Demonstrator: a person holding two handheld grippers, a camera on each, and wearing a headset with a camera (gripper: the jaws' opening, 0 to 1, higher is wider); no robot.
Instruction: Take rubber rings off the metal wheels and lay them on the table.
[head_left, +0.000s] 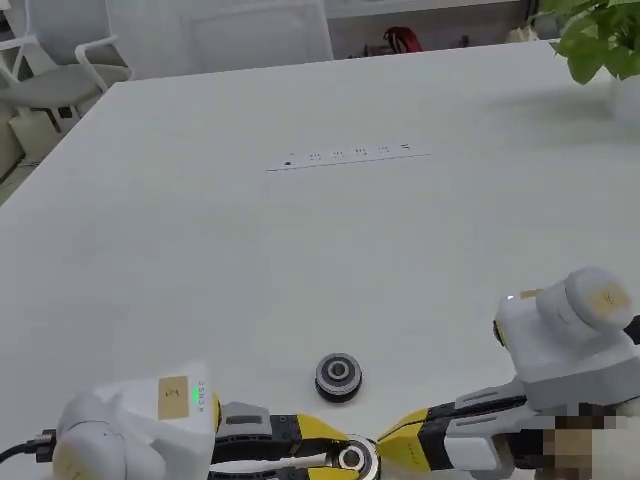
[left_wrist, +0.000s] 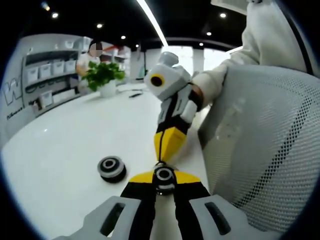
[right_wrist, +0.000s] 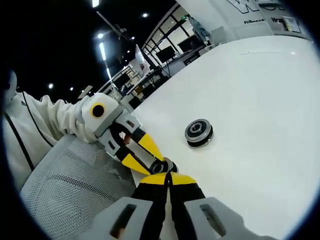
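Wheel (head_left: 351, 459) clamped in left gripper (head_left: 335, 453) and right gripper (head_left: 381, 452) together, spare wheel (head_left: 338, 377) just beyond.

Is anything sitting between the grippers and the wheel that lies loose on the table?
Nothing visible: bare table lies between the loose wheel and the left gripper and right gripper, whose jaws meet on a second wheel.

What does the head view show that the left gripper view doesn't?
Head view: a socket strip set in the table, white chairs beyond it. Left gripper view: a mesh chair back, wall shelves, a sleeve. Shared: the plant, a loose wheel lying flat, a second wheel at the tips of the left gripper and right gripper.
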